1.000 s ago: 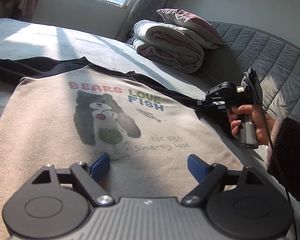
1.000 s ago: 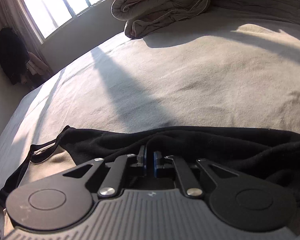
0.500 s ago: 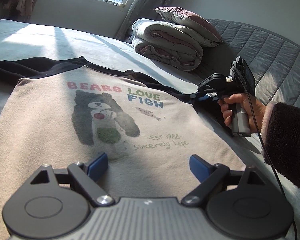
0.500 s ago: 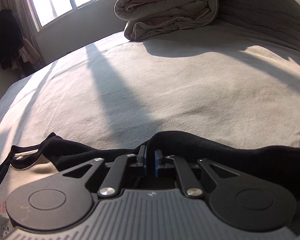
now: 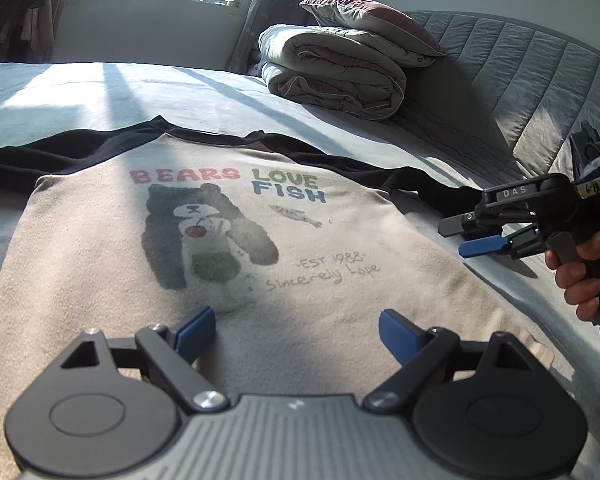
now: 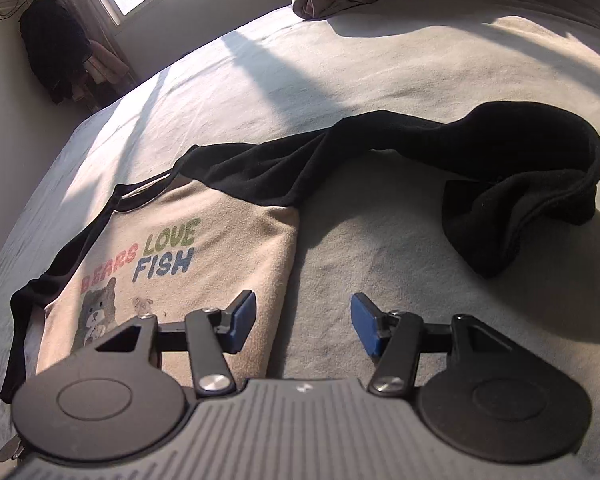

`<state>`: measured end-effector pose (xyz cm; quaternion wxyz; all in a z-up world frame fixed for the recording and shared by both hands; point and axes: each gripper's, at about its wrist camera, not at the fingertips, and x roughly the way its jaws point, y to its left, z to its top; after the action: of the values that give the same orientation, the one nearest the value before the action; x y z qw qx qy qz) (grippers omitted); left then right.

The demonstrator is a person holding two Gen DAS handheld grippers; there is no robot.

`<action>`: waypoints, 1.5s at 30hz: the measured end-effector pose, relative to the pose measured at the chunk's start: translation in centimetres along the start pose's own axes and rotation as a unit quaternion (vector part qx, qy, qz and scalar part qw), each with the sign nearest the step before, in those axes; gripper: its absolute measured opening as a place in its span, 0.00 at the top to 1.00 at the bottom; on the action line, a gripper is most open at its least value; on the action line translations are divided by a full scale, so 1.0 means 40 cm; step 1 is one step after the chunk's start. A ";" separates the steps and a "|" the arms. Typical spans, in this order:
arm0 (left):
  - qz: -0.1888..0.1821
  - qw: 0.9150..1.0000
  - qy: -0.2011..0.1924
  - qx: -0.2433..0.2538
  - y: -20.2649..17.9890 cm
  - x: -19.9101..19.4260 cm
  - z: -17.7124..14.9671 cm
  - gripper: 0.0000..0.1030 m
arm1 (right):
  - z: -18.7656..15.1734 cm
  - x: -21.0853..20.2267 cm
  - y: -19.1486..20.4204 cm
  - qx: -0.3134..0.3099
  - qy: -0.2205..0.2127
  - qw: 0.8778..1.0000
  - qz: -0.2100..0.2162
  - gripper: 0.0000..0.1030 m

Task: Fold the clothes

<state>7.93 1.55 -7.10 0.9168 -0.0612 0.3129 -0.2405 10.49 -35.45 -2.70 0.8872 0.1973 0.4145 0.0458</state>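
The beige sweatshirt (image 5: 228, 264) with the bear print is lying face up and flat across the bed (image 5: 100, 92), its body spread wide, probably so that a fold can run along clean lines. Its black right sleeve (image 6: 440, 152) is stretching away from the shoulder toward two o'clock in the right wrist view, with the cuff end doubled back on itself in a soft lump, so that arm is not lying neatly. The left claw (image 5: 296, 328) is hovering low over the hem area with its blue pads wide apart, holding nothing, seemingly waiting over the cloth. The right claw (image 6: 303, 322) is also standing wide open and empty, straddling the side edge of the body, one pad over the beige cloth and one over the bare sheet. A hand (image 5: 580, 272) is gripping its handle at three o'clock in the left view. A rolled duvet (image 5: 332, 68) with a pillow (image 5: 372, 20) on top is sitting at one o'clock, well apart from the garment.
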 end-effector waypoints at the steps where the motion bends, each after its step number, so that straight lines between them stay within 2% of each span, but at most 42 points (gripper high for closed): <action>1: 0.002 1.000 0.002 0.004 -0.003 0.000 0.000 0.13 | -0.023 -0.026 -0.005 0.001 0.004 1.000 0.000 0.44; 6: 0.019 0.999 0.016 0.029 -0.021 -0.010 -0.003 0.14 | -0.131 -0.145 -0.016 0.000 0.004 1.000 -0.014 0.44; 12: 0.026 0.999 0.025 0.028 -0.022 -0.044 -0.007 0.14 | -0.259 -0.234 0.016 -0.058 -0.004 0.998 -0.022 0.44; 16: 0.034 0.999 0.024 0.028 -0.008 -0.067 -0.016 0.14 | -0.337 -0.220 0.047 -0.113 0.003 0.993 -0.032 0.44; 18: 0.040 0.999 0.024 0.027 0.002 -0.075 -0.021 0.15 | -0.365 -0.196 0.064 -0.143 -0.015 0.988 -0.048 0.44; 21: 0.046 0.998 0.022 0.024 0.011 -0.093 -0.029 0.16 | -0.384 -0.163 0.073 -0.170 -0.064 0.981 -0.069 0.47; 24: 0.057 0.998 0.021 0.027 0.018 -0.123 -0.035 0.16 | -0.395 -0.137 0.079 -0.190 -0.105 0.972 -0.086 0.58; 25: 0.067 0.997 0.019 0.027 0.024 -0.139 -0.036 0.16 | -0.392 -0.137 0.081 -0.195 -0.110 0.970 -0.091 0.67; 26: 0.076 0.997 0.017 0.024 0.030 -0.152 -0.037 0.16 | -0.390 -0.140 0.084 -0.204 -0.112 0.968 -0.098 0.82; 28: 0.092 0.996 0.010 0.010 0.052 -0.181 -0.036 0.16 | -0.391 -0.145 0.100 -0.244 -0.116 0.955 -0.123 0.89; 30: 0.110 0.994 0.003 -0.011 0.080 -0.210 -0.033 0.16 | -0.401 -0.154 0.123 -0.305 -0.126 0.930 -0.162 0.91; 32: 0.132 0.991 0.006 -0.037 0.115 -0.238 -0.029 0.17 | -0.419 -0.161 0.144 -0.380 -0.136 0.892 -0.202 0.91; 35: 0.152 0.985 0.024 -0.076 0.168 -0.274 -0.033 0.18 | -0.460 -0.163 0.167 -0.505 -0.142 0.816 -0.243 0.91; 37: 0.154 0.982 0.039 -0.100 0.199 -0.291 -0.042 0.20 | -0.495 -0.161 0.174 -0.587 -0.142 0.754 -0.257 0.91; 41: 0.136 0.980 0.063 -0.132 0.240 -0.316 -0.070 0.28 | -0.571 -0.137 0.146 -0.720 -0.096 0.638 -0.255 0.92; 42: 0.130 0.980 0.066 -0.133 0.243 -0.322 -0.075 0.30 | -0.587 -0.129 0.133 -0.745 -0.081 0.613 -0.252 0.92; 44: 0.120 0.981 0.074 -0.134 0.244 -0.330 -0.081 0.34 | -0.605 -0.112 0.097 -0.775 -0.049 0.579 -0.250 0.92; 45: 0.114 0.981 0.078 -0.135 0.243 -0.331 -0.084 0.35 | -0.608 -0.106 0.080 -0.780 -0.041 0.572 -0.251 0.90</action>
<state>0.71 16.56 -5.13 0.8942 -0.1295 0.4180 -0.0940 -10.32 -25.97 -12.49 0.6894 -0.6815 0.2146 0.1189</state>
